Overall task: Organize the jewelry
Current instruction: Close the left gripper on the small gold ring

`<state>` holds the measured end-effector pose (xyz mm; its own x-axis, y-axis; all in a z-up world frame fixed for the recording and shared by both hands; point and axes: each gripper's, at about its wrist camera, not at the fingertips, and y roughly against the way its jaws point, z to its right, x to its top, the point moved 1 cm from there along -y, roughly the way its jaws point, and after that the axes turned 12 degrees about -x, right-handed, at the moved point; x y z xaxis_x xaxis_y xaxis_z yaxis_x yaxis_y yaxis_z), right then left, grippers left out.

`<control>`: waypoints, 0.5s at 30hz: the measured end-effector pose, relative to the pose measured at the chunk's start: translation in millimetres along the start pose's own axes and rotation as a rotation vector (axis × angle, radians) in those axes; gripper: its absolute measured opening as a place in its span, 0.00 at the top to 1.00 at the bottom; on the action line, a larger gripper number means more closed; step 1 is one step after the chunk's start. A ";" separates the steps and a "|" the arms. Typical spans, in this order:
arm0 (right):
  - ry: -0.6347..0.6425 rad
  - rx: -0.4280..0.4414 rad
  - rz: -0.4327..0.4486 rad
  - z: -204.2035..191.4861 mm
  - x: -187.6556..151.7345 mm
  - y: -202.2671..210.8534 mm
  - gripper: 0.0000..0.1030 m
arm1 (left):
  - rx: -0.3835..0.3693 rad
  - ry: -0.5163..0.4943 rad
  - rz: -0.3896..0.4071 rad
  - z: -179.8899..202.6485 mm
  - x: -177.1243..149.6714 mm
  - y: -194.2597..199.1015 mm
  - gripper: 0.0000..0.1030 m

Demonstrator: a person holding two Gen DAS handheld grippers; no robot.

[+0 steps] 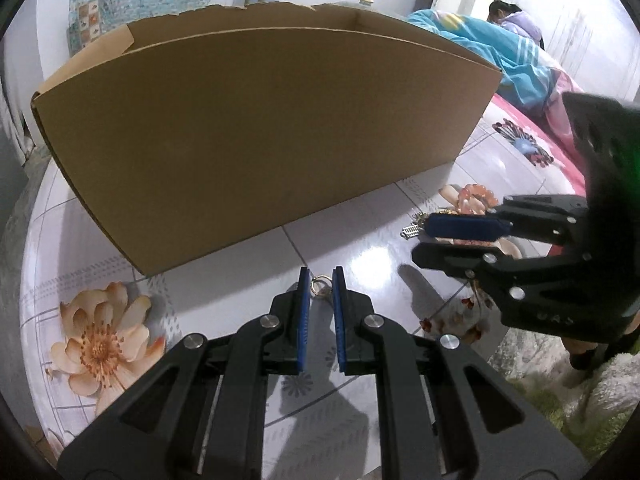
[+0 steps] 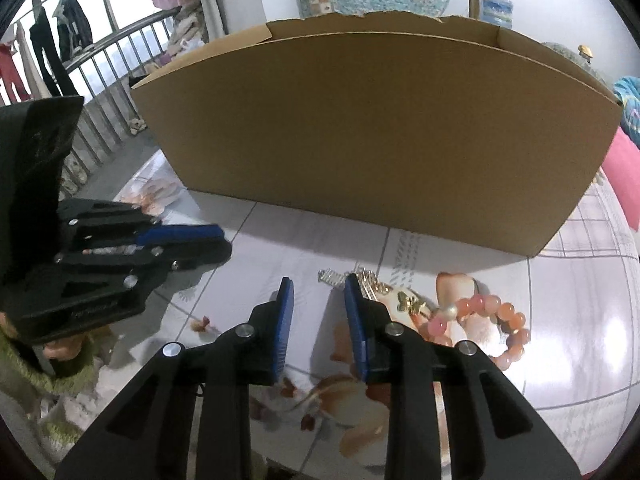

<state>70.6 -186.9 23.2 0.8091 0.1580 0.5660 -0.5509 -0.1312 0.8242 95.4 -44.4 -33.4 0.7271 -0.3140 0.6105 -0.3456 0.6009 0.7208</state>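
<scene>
Left wrist view: a small metal ring [image 1: 319, 283] is seen lying on the worktop [image 1: 360, 256], framed between the tips of the left gripper [image 1: 321, 280], whose jaws are spread with blue pads clear of the ring. Contact with the ring cannot be told. To the right, a pink bead bracelet [image 1: 472, 196] and a silver chain piece [image 1: 411, 232] are partly hidden behind the right gripper [image 1: 424, 238], jaws parted, nothing clamped.

In the right wrist view, the bracelet [image 2: 496, 320] is found right of the right gripper [image 2: 318, 284], beside gold trinkets [image 2: 408, 300] and the silver chain piece [image 2: 332, 276], which lies just past the fingertips. The left gripper [image 2: 224, 240] is seen at the left, slightly parted.

A tall cardboard box [image 1: 260, 128] is stood on the far side of the floral-patterned worktop, open at the top. A bed with blue and pink bedding [image 1: 520, 80] is visible far right.
</scene>
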 end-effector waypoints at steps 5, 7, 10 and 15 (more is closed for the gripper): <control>0.015 -0.032 0.006 -6.4 5.9 -4.1 0.74 | -0.008 0.002 0.004 0.6 -1.2 0.8 0.90; 0.031 -0.050 0.013 -11.3 2.0 -1.9 0.74 | -0.014 0.008 0.008 0.7 -1.5 0.8 0.90; 0.050 -0.078 0.019 -13.7 4.1 -5.0 0.78 | -0.021 0.006 0.009 2.5 -2.9 0.3 0.90; 0.057 -0.080 0.020 -15.7 5.0 -4.5 0.85 | -0.026 0.000 0.009 3.3 -3.1 -0.2 0.90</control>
<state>73.9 -170.2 22.6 0.7861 0.2118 0.5806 -0.5833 -0.0563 0.8103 91.2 -45.9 -34.4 0.7242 -0.3088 0.6166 -0.3364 0.6224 0.7068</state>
